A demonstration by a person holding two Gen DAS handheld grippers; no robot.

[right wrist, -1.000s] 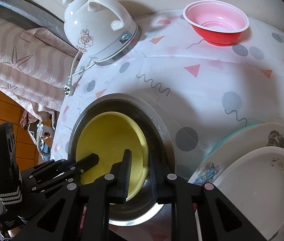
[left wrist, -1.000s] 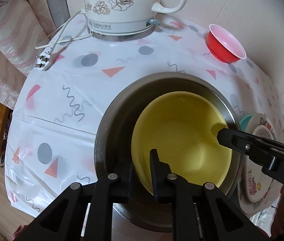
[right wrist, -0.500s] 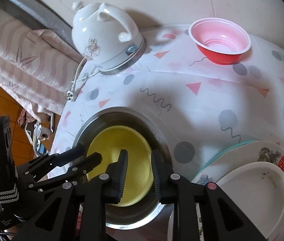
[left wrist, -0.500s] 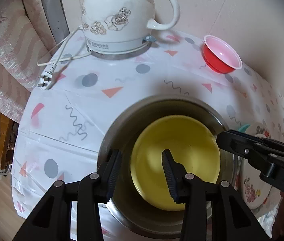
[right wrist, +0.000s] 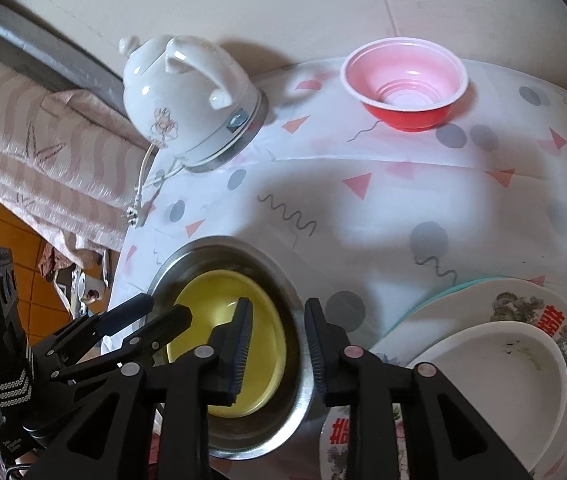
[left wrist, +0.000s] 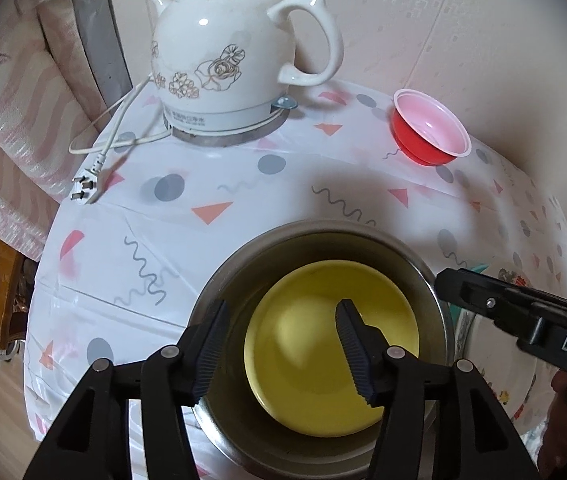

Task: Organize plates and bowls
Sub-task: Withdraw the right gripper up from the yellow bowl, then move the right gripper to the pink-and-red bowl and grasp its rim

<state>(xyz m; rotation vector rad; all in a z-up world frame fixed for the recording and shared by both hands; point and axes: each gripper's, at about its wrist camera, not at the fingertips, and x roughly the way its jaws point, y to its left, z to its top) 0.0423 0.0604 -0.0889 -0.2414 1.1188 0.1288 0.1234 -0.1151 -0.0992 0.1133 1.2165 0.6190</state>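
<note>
A yellow bowl (left wrist: 331, 344) lies inside a steel bowl (left wrist: 227, 280) near the table's front edge; both also show in the right wrist view, the yellow bowl (right wrist: 259, 320) inside the steel bowl (right wrist: 283, 420). My left gripper (left wrist: 281, 316) is open and empty above the steel bowl's near rim. My right gripper (right wrist: 277, 316) is open and empty over the steel bowl's right rim. A red bowl (left wrist: 429, 132) (right wrist: 403, 84) sits at the back right. A stack of plates (right wrist: 503, 364) lies at the right.
A white floral kettle (left wrist: 235, 64) (right wrist: 187, 96) stands at the back left on its base, with its cord and plug (left wrist: 87, 188) lying loose on the patterned tablecloth (left wrist: 243, 184). A wall is close behind. Striped bedding (right wrist: 23, 152) lies left of the table.
Both grippers have opened and let go of the bowls' rims. The yellow bowl has settled flat in the steel bowl. Both grippers have pulled back and up.
</note>
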